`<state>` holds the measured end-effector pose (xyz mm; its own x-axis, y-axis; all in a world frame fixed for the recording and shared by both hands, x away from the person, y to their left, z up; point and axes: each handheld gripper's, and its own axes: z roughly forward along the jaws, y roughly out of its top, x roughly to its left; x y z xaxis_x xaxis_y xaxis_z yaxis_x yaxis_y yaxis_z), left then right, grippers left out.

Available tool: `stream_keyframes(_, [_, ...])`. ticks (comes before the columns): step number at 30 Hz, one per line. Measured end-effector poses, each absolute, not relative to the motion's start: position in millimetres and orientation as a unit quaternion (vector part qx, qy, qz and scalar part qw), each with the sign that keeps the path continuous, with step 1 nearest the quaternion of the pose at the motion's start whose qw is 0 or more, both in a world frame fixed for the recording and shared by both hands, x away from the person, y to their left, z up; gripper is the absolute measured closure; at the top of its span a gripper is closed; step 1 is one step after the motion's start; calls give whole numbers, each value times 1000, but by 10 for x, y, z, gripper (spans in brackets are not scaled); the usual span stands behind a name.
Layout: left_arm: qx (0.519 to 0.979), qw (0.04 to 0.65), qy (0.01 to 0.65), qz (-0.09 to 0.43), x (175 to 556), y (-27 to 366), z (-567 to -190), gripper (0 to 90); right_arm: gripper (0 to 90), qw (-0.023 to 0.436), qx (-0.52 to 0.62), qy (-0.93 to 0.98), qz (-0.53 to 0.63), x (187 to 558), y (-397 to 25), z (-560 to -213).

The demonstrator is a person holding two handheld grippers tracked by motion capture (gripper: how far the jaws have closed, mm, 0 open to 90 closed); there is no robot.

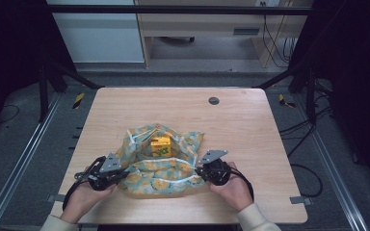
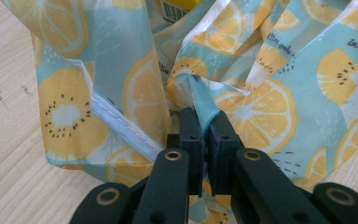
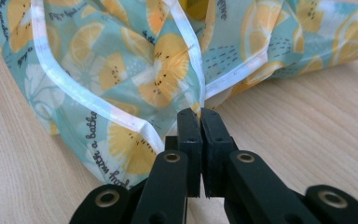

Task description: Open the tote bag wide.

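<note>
while both jaws pinch the lemon-print cloth, long axis left-right, yellow carton upright

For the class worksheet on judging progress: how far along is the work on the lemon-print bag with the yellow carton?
Done: the yellow carton already sits inside the open lemon-print bag on the wooden table. In hand: the left gripper is shut on a pinch of the bag's fabric, and the right gripper is shut at its white-trimmed edge. Left: probably closing or lifting the bag; its mouth gapes open.
</note>
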<state>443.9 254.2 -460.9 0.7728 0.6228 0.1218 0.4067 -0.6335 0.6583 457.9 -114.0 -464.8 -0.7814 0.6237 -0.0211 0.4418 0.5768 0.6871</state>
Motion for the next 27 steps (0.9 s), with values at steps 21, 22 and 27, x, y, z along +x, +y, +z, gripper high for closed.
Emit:
stream_keyframes(21, [887,316,288,177,4405,2536,-4628,860,218,178,277,863,384,4781,-899,-4039])
stream_keyframes(22, [887,316,288,177,4408,2537,-4630,860,183,172,275,864,384,4829,-862,-4002])
stream_keyframes(27, [887,315,286,180,4407,2534,-4621,859,257,168,283,867,373,5063,-724,-3925])
